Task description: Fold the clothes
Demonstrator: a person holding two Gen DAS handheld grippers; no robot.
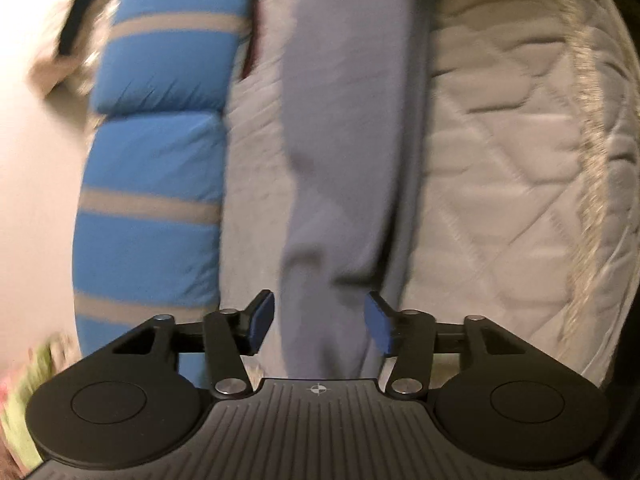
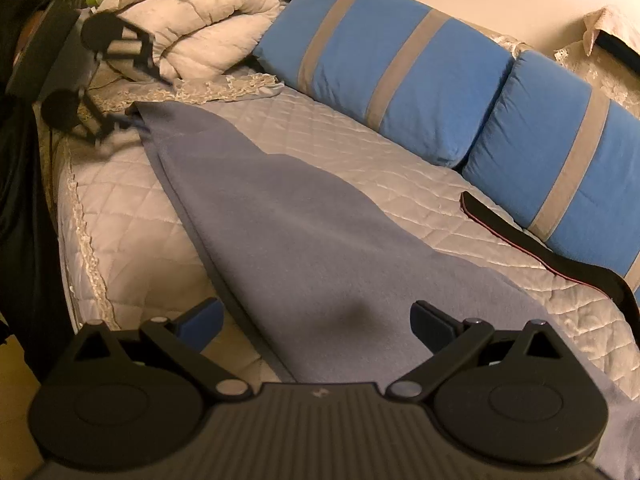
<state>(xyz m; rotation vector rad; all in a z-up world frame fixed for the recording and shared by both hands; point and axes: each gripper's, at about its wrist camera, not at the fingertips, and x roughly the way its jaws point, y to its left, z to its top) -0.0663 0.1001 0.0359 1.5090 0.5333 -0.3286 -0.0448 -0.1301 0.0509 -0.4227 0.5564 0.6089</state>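
A grey-blue garment (image 2: 304, 240) lay stretched lengthwise on the quilted bed cover (image 2: 120, 216), running from the folded duvet (image 2: 192, 36) end down to the near edge, with the row of blue striped cushions (image 2: 400, 68) alongside it and a dark strap (image 2: 560, 256) lying between garment and cushions. The left claw (image 1: 320, 322) stood partly open with the garment's narrow end passing between its blue pads (image 1: 262, 320); the cloth filled most of the gap, but the pads did not appear to pinch it, and motion blur made contact hard to judge. In the right wrist view that same claw sat at the garment's far corner, nearest the duvet. The right claw (image 2: 316, 322) was spread wide over the garment's broad end, nearest the bed's edge, gripping nothing. The step in hand looked like taking up both ends before the first fold. The next move likely called for each claw to close firmly on its edge of the cloth, then lift together so one end could be carried over the other without dragging the bed cover.
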